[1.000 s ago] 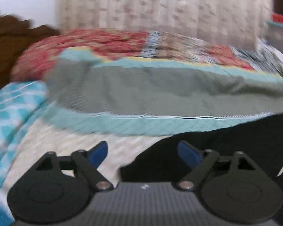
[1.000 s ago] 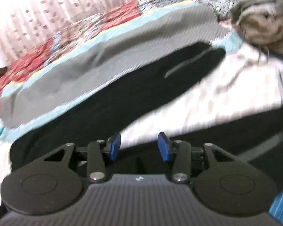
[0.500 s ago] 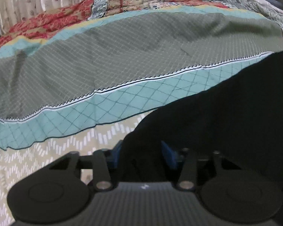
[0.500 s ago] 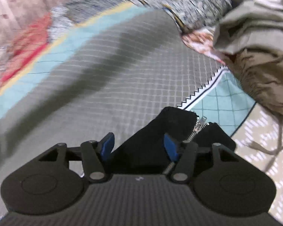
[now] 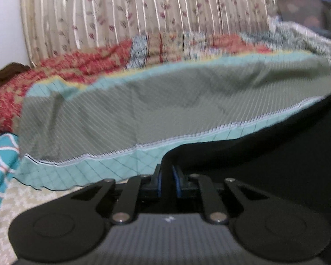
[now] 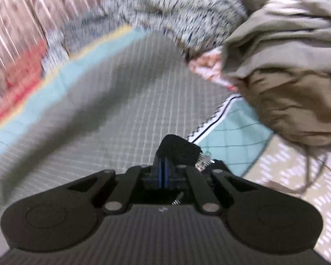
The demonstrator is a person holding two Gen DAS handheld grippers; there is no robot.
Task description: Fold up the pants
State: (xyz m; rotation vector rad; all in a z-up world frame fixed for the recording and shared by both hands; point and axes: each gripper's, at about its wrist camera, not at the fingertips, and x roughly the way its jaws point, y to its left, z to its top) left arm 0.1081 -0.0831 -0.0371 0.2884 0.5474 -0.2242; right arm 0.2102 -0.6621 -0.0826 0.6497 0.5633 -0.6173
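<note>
The black pants (image 5: pixel 264 161) lie on the bed and fill the lower right of the left wrist view. My left gripper (image 5: pixel 167 176) is shut on an edge of the pants, the cloth pinched between the blue pads. In the right wrist view my right gripper (image 6: pixel 163 170) is shut on another black corner of the pants (image 6: pixel 178 149), next to a silver zipper (image 6: pixel 204 159). Both held parts look lifted a little off the bed.
A grey and teal quilted blanket (image 5: pixel 165 108) with a red patterned border lies behind the pants, also in the right wrist view (image 6: pixel 99 114). A heap of beige clothes (image 6: pixel 286 70) sits at right. A curtain (image 5: pixel 143 11) hangs behind. A teal patterned sheet (image 5: pixel 0 161) is at left.
Both grippers closed from open onto the black pants. Both views have shifted up and the held cloth has risen with them.
</note>
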